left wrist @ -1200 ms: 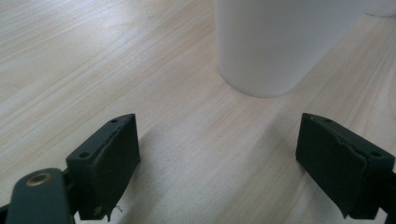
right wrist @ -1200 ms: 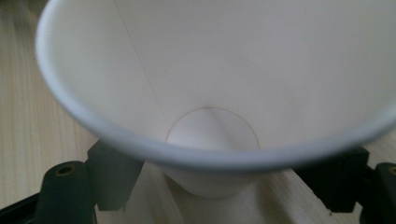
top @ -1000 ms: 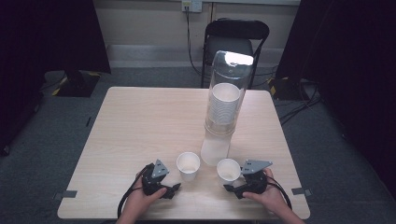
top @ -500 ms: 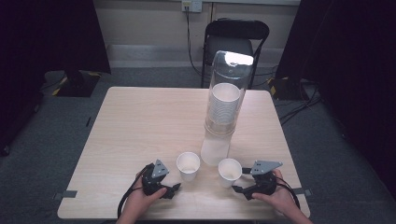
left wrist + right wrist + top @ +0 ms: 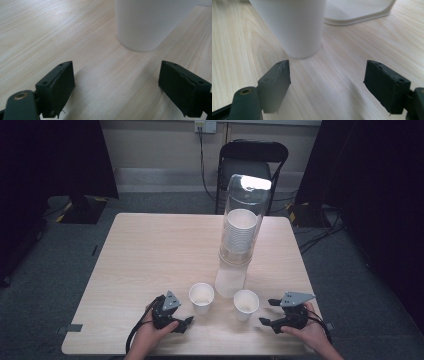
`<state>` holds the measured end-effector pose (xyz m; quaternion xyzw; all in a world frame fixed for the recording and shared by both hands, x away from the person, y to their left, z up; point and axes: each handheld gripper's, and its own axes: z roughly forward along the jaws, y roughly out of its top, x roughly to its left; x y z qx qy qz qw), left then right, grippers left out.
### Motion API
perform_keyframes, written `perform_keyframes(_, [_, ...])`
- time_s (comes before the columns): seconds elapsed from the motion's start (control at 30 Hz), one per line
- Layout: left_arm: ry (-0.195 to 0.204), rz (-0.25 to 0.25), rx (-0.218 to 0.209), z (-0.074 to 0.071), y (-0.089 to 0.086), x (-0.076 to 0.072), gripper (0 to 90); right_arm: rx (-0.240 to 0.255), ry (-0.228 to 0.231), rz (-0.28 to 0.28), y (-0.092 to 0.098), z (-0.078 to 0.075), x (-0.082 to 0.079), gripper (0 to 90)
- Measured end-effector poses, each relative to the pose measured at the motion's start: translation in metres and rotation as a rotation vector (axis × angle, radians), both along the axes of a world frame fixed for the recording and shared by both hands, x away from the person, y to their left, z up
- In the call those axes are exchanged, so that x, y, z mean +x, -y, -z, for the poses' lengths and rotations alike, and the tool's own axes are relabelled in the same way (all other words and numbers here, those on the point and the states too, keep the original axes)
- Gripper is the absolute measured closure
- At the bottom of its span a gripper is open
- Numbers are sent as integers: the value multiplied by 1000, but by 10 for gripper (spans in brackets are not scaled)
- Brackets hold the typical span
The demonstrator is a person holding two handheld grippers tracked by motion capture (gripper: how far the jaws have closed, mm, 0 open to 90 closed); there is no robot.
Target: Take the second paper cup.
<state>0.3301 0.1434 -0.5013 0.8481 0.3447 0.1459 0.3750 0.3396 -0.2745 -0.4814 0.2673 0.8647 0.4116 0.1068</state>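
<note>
Two white paper cups stand upright near the table's front edge: a left cup (image 5: 201,297) (image 5: 147,22) and a right cup (image 5: 246,304) (image 5: 294,25). Behind them rises a clear cup dispenser (image 5: 241,237) with a stack of white cups inside; its white base (image 5: 359,10) lies just past the right cup. My left gripper (image 5: 184,323) (image 5: 117,90) rests open on the table, a short way in front of the left cup. To the right of the right cup, my right gripper (image 5: 266,312) (image 5: 327,85) is open and holds nothing.
A light wooden table (image 5: 150,255) carries everything, with bare room at its left and far half. A black folding chair (image 5: 252,162) stands behind the table's far edge. Dark curtains hang at both sides. Cables trail across the grey floor at the right.
My right gripper has drawn back to the right, away from the right cup, which stays standing. The left gripper and left cup have not moved.
</note>
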Motion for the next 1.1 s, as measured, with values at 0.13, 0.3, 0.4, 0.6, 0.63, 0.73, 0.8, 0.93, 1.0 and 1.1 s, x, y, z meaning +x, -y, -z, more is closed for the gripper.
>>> perform_keyframes(0.13, [0,0,0,0,0,0,130,5,4,24,10,-1,-1,205])
perform_keyframes(0.3, [0,0,0,0,0,0,130,13,0,43,20,1,-2,206])
perform_keyframes(0.4, [0,0,0,0,0,0,130,15,-2,50,23,1,-2,207])
perform_keyframes(0.6, [0,0,0,0,0,0,130,-1,-9,56,32,3,-2,204])
perform_keyframes(0.63, [-1,0,0,0,0,0,130,-3,-9,60,33,4,-3,202])
perform_keyframes(0.73, [-1,0,0,0,0,0,130,-16,-15,71,41,6,-3,196])
perform_keyframes(0.8, [0,0,0,0,0,0,131,-21,-18,80,45,8,-3,193])
perform_keyframes(0.93, [0,0,0,0,0,0,130,-24,-21,94,54,12,-5,189])
perform_keyframes(1.0, [0,0,0,0,0,0,130,-26,-23,102,57,12,-5,185])
perform_keyframes(1.1, [0,0,0,0,0,0,130,-28,-19,116,61,13,-6,180])
